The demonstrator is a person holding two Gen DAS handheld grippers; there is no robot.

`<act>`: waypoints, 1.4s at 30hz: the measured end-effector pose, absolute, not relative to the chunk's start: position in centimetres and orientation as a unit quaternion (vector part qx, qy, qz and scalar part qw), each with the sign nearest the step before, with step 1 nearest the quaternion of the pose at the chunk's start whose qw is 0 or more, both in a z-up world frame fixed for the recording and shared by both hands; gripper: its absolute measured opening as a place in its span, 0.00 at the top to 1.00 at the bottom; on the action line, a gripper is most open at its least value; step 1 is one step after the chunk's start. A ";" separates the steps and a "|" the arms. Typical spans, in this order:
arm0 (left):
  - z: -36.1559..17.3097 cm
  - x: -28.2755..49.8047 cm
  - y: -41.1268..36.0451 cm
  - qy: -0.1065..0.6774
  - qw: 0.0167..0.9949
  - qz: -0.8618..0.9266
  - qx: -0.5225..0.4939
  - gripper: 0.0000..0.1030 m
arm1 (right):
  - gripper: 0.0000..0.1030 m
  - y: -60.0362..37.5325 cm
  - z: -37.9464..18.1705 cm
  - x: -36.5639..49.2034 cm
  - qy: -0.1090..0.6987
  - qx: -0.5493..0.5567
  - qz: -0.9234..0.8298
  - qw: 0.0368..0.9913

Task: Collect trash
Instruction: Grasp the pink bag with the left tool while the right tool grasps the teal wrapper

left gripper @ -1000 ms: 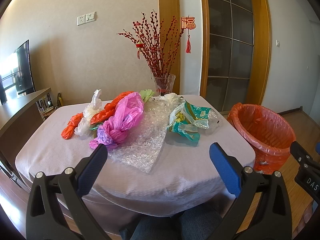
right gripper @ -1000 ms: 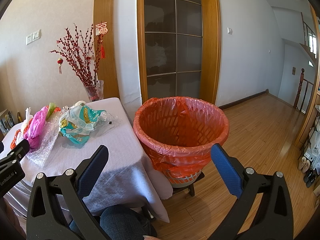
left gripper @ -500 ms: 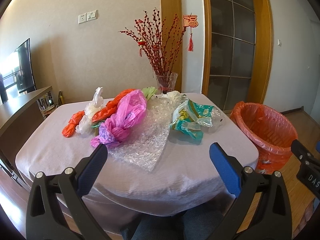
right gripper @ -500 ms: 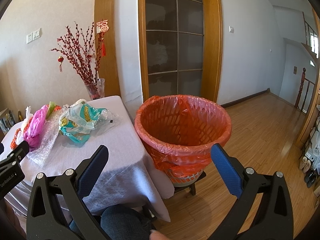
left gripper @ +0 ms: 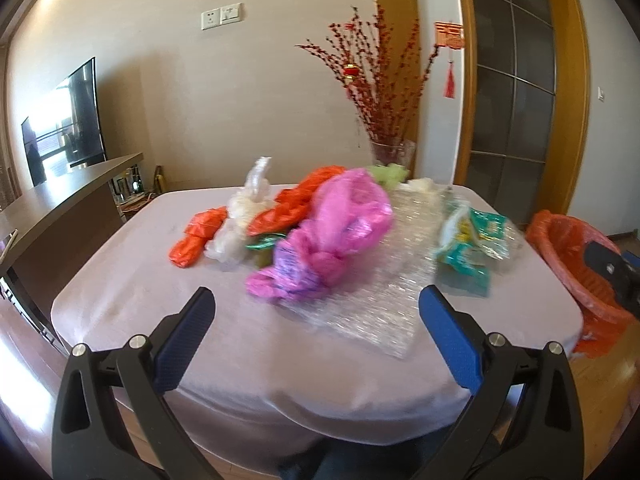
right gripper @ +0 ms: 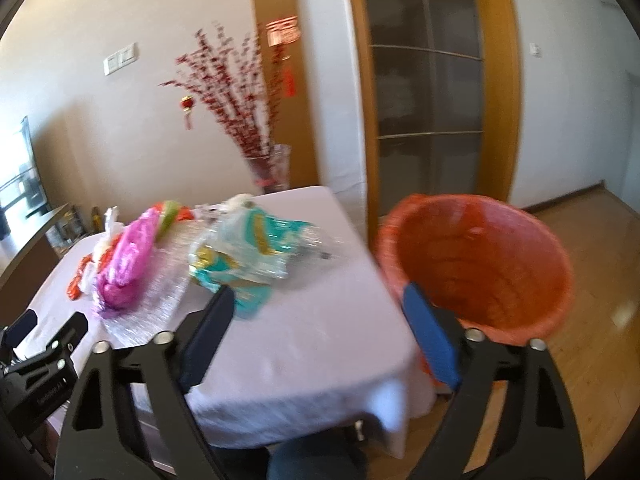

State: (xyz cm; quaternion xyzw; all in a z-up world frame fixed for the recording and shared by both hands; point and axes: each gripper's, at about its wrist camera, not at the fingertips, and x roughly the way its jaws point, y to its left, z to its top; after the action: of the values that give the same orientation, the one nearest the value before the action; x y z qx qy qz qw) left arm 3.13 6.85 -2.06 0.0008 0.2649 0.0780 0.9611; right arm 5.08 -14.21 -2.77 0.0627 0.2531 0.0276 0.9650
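Crumpled trash lies in a heap on the cloth-covered table [left gripper: 132, 280]: a pink plastic bag [left gripper: 332, 232], orange bags [left gripper: 196, 236], a white bag [left gripper: 240, 220], a bubble-wrap sheet [left gripper: 384, 300] and a teal wrapper [left gripper: 472, 244]. My left gripper [left gripper: 316, 312] is open over the table's near edge, short of the pile, with nothing between its fingers. My right gripper [right gripper: 316, 312] hangs over the table's right corner with its jaws closing on nothing, the teal wrapper [right gripper: 248, 252] just beyond its left finger. An orange-lined bin [right gripper: 476, 264] stands right of the table.
A glass vase of red branches [left gripper: 392, 152] stands at the table's far edge. A dark counter [left gripper: 60, 208] and a TV [left gripper: 68, 120] are to the left. A glass door [right gripper: 428, 92] and wooden floor [right gripper: 600, 288] lie to the right.
Both grippers have swung left toward the table. In the right wrist view the bin slid to the right and the trash pile came closer. The right jaws have narrowed.
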 end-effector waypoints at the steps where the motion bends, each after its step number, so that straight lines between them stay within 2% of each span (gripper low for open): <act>1: -2.1 3.4 7.2 0.264 0.961 0.083 0.002 0.04 | 0.30 -13.6 -2.8 5.9 0.257 0.062 0.037 0.964; 7: -1.9 4.9 9.7 0.256 0.961 0.100 -0.001 0.04 | 0.50 -10.0 -3.0 10.5 0.282 0.057 0.086 0.954; 15: -2.3 6.7 12.4 0.267 0.959 0.096 -0.020 0.16 | 0.60 -7.7 -3.6 14.8 0.315 0.076 0.106 0.940; 18: -2.5 7.1 12.7 0.272 0.958 0.091 -0.024 0.17 | 0.63 -7.5 -3.8 15.7 0.325 0.077 0.102 0.937; 23: -2.8 7.9 12.6 0.278 0.957 0.076 -0.028 0.17 | 0.79 -7.6 -5.0 16.6 0.352 0.082 0.107 0.926; 24: -2.8 8.1 12.5 0.279 0.957 0.072 -0.029 0.17 | 0.88 -7.6 -5.2 16.5 0.354 0.082 0.108 0.925; 27: -2.9 8.8 12.0 0.284 0.957 0.060 -0.026 0.17 | 0.94 -8.1 -5.5 16.0 0.357 0.081 0.112 0.924; 30: -3.0 9.8 11.5 0.293 0.955 0.050 -0.022 0.17 | 0.95 -8.6 -5.5 15.6 0.354 0.078 0.110 0.925; 35: -3.5 11.3 10.8 0.314 0.949 0.034 -0.011 0.24 | 0.96 -9.5 -5.3 14.7 0.345 0.070 0.099 0.931; 40: -4.5 12.5 10.7 0.342 0.940 0.017 -0.014 0.35 | 0.96 -10.4 -5.3 13.7 0.346 0.073 0.096 0.930; 42: -5.0 13.1 10.7 0.355 0.935 0.004 -0.020 0.44 | 0.96 -10.5 -5.4 13.6 0.347 0.073 0.096 0.930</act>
State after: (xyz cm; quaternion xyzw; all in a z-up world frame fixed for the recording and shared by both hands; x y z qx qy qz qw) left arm 13.10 10.72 -4.97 -0.0199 0.3549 0.0044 0.9347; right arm 13.63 -10.55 -5.35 0.0733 0.3471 0.0962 0.9300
